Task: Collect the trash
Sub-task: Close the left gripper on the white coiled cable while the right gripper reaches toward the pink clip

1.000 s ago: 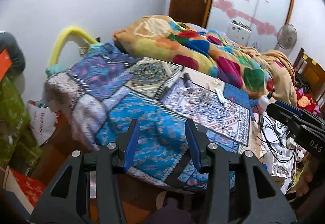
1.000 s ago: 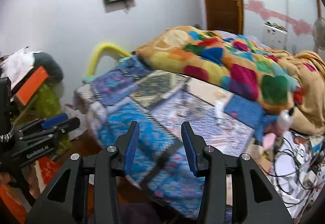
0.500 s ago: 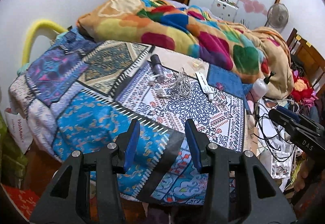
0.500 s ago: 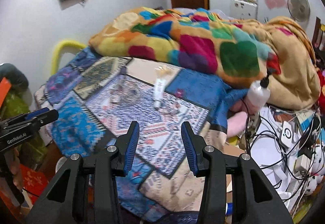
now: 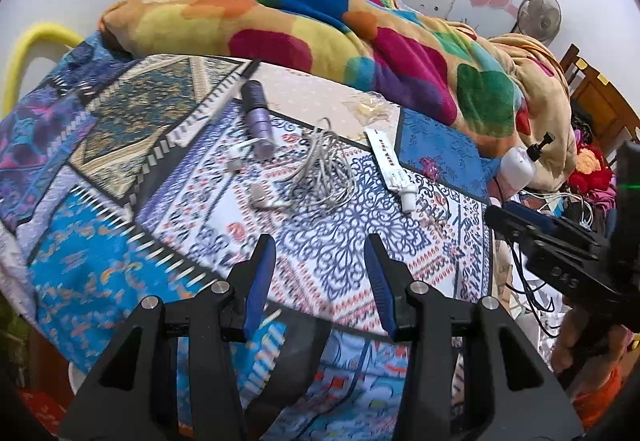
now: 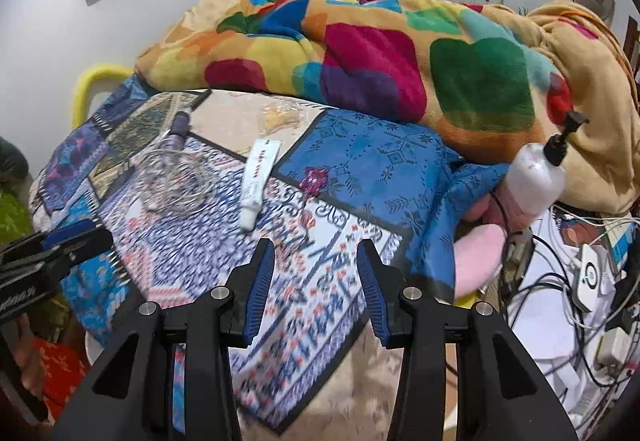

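Note:
Small items lie on the patterned bedspread [image 5: 120,209]: a white tube [image 5: 390,169] [image 6: 260,171], a clear crumpled wrapper [image 5: 370,109] [image 6: 282,113], a tangle of white cable [image 5: 320,177] [image 6: 176,181], a purple cylinder [image 5: 258,113] [image 6: 178,127] and a small pink scrap [image 5: 428,165] [image 6: 314,177]. My left gripper [image 5: 320,261] is open and empty above the bed's near edge, short of the cable. My right gripper [image 6: 316,267] is open and empty over the bed's right corner, short of the tube. Each gripper shows in the other's view: the right one [image 5: 520,215], the left one [image 6: 72,241].
A bunched multicoloured blanket [image 5: 320,25] covers the far half of the bed. A white pump bottle [image 6: 536,177] stands at the bed's right edge. Cables and chargers [image 6: 580,281] litter the floor to the right. A yellow curved rail [image 5: 24,53] is at the left.
Both grippers have moved forward and closer over the bed; the items on the spread look larger and nearer. Both stay open and empty.

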`<state>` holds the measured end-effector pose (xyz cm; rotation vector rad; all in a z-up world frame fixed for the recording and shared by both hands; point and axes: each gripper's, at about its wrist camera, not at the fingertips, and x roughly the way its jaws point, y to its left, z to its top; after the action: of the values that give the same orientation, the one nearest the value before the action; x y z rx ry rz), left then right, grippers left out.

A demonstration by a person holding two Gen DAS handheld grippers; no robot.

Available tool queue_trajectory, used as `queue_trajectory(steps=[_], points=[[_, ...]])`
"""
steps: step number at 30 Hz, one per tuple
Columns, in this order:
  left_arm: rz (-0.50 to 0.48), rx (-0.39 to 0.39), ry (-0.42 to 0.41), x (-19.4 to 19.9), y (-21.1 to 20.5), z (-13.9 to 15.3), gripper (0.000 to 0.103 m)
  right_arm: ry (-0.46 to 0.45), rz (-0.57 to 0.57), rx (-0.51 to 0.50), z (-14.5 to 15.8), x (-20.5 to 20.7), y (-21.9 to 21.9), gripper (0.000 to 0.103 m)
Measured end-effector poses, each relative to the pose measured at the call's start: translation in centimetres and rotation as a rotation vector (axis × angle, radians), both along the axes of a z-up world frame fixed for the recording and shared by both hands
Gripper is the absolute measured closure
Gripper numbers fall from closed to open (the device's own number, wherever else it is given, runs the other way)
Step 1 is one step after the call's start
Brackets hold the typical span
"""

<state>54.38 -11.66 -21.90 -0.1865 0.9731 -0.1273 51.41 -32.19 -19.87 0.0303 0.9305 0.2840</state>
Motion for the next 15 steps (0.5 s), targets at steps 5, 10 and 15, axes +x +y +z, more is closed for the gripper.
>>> queue_trajectory(steps=[5, 10, 15], points=[[0.006, 0.001, 0.008, 2.2, 0.1, -1.6, 0.058, -0.008, -0.008, -0.019, -1.4, 1.8, 0.6, 0.064], [0.002, 0.046, 0.001, 3.7, -0.2, -3.0, 0.058, -0.049, -0.002, -0.084, -1.8, 3.5, 1.7, 0.064], [-0.006, 0.050, -0.020, 4.7, -0.5, -3.7, 0.058, -0.047, 0.041, -0.118, -2.6, 4.7, 2.9, 0.064]])
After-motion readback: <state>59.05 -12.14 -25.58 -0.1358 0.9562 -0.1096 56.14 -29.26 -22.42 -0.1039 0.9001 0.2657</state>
